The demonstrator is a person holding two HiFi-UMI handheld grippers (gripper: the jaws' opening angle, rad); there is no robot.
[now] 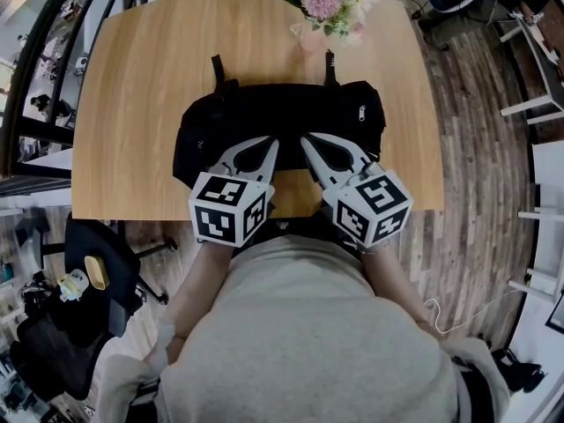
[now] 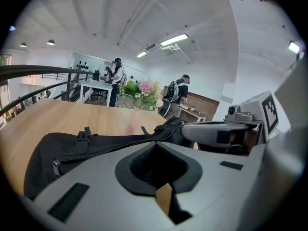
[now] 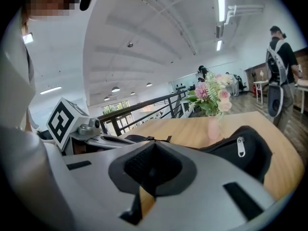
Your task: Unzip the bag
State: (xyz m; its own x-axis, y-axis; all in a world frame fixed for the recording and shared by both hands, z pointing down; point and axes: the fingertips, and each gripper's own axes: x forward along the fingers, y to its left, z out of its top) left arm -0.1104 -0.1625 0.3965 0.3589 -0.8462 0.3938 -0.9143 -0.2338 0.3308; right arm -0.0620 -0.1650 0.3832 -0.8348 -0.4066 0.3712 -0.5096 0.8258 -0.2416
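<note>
Black bag (image 1: pixel 282 117) lies flat, centre-near on wooden table (image 1: pixel 132 104); silver zipper pull (image 1: pixel 361 113) at right end. Far edge: pink vase (image 1: pixel 310 38) holding flowers (image 1: pixel 322 3). Left gripper (image 1: pixel 270 142) and right gripper (image 1: pixel 306 140) over bag's near edge, jaws pressed together, empty.

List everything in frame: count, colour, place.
bag: one, black, on the table's near half
zipper pulls: two, silver, one near each end of the bag
table: one, light wood, under the bag
flower vase: one, pink, with pink and white flowers, at the table's far edge
office chair: one, black, on the floor at lower left
bystanders: two, dark clothes, background
left gripper: grey, shut, empty, at the bag's near edge
right gripper: grey, shut, empty, beside the left
</note>
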